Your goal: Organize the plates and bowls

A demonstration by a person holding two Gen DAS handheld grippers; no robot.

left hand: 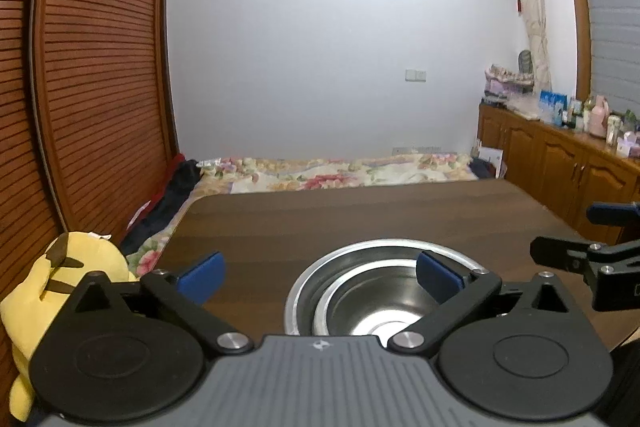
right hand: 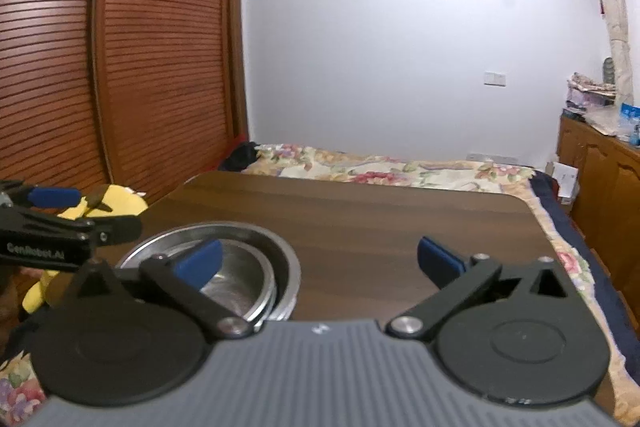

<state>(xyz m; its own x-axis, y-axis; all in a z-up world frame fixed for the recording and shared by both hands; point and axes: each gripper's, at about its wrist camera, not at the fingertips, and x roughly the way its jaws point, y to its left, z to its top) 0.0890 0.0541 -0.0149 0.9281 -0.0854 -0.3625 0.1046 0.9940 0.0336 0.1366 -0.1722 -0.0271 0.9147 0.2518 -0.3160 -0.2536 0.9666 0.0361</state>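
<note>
1. On the dark wood-grain worktop point(left hand: 360, 211), near its front edge: a nest of steel bowls point(left hand: 372, 291), a smaller bowl seated inside a larger one, upright and rims level. In the right wrist view the same stack point(right hand: 256, 267) sits toward the worktop's left front part.
2. Left claw point(left hand: 320, 273): jaws spread wide, nothing between the blue pads. Its right pad point(left hand: 434, 275) shows in front of the bowls' right rim; whether it touches cannot be told. Its left pad hangs over bare wood.
3. Right claw point(right hand: 320, 261): jaws equally wide apart, holding nothing. Its left pad point(right hand: 200, 263) lies in front of the bowls' interior; the right pad is over bare worktop.
4. Each claw appears at the edge of the other's view: the right one at far right in the left wrist view, the left one at far left in the right wrist view, both close beside the bowls.
5. Open room: the worktop's middle, far half and right side carry nothing; its far corners are rounded.
6. Beyond the far edge: a bed with a floral cover point(left hand: 340, 171) runs to the white wall.
7. Left flank: a slatted wooden wardrobe point(left hand: 100, 67), with a yellow plush toy point(left hand: 60, 275) beside the worktop's left edge.
8. Right flank: a low wooden cabinet point(left hand: 560, 163) with cluttered top, apart from the worktop.
</note>
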